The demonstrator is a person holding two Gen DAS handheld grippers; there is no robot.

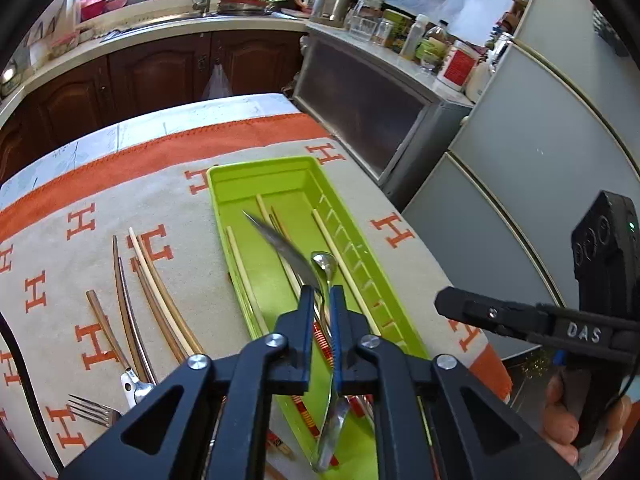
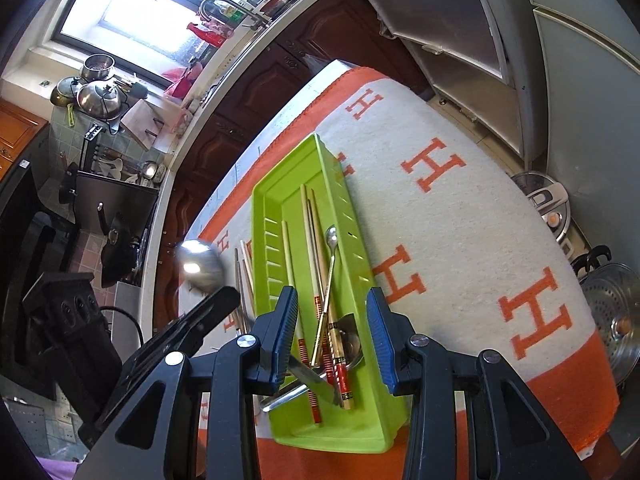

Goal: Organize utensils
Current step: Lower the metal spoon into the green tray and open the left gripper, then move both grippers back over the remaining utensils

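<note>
A lime green tray [image 1: 224, 200] lies lengthwise on the H-patterned cloth. In it are pale chopsticks [image 1: 340, 256], red-patterned chopsticks [image 2: 340, 376], a thin long-handled spoon [image 2: 330, 236] and a knife [image 2: 308, 376]. My left gripper [image 1: 322, 294] is shut on a large steel spoon [image 2: 200, 266], blurred, held above the tray's left side. My right gripper [image 2: 333, 294] hovers open over the tray's near end with nothing between its pads. One of its fingers [image 1: 480, 312] shows at the right of the left wrist view.
Several loose chopsticks [image 1: 160, 288] and a fork [image 1: 92, 410] lie on the cloth left of the tray. The table edge drops off on the right toward a grey fridge [image 1: 540, 140]. A rice cooker [image 2: 544, 204] and a steamer pot [image 2: 612, 300] stand below.
</note>
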